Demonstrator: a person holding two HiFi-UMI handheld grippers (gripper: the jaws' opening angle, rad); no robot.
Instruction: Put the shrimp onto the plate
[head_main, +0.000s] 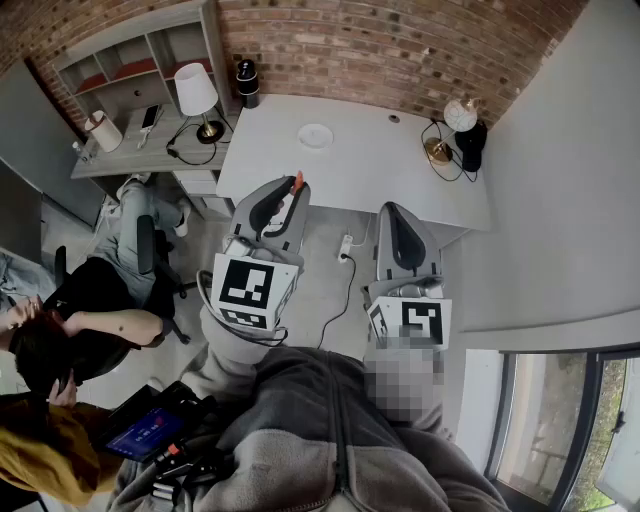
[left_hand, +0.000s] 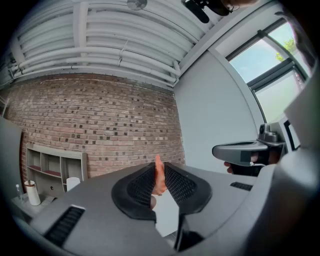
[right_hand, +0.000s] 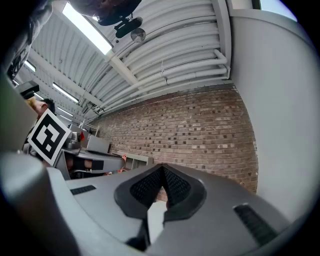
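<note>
A brick wall (head_main: 400, 45) backs one white bench (head_main: 390, 170), seen from above as a person works two hand-held grippers at its near edge. A second person sits in an office chair (head_main: 95, 300) at the left, beside a grey desk with a shelf unit (head_main: 140, 70).

The left gripper (head_main: 289, 197) is clamped on the single shrimp (left_hand: 159, 176). Its two meshed pads are pressed against the orange body, parted only by its thickness, and the pointed tail stands up above the tips. In the head view the shrimp (head_main: 297, 181) hangs at the near edge of the bench, raised off the surface.

The right gripper (right_hand: 161, 171), held beside the left one and further right along the edge, has its jaws together with nothing between them.

Two lamps are in view: a white-shaded one (head_main: 196, 92) on the grey desk and a globe lamp (head_main: 459, 116) at the bench's far right corner. One white plate (head_main: 315, 136) lies near the far edge of the bench, bare and well apart from the shrimp.
</note>
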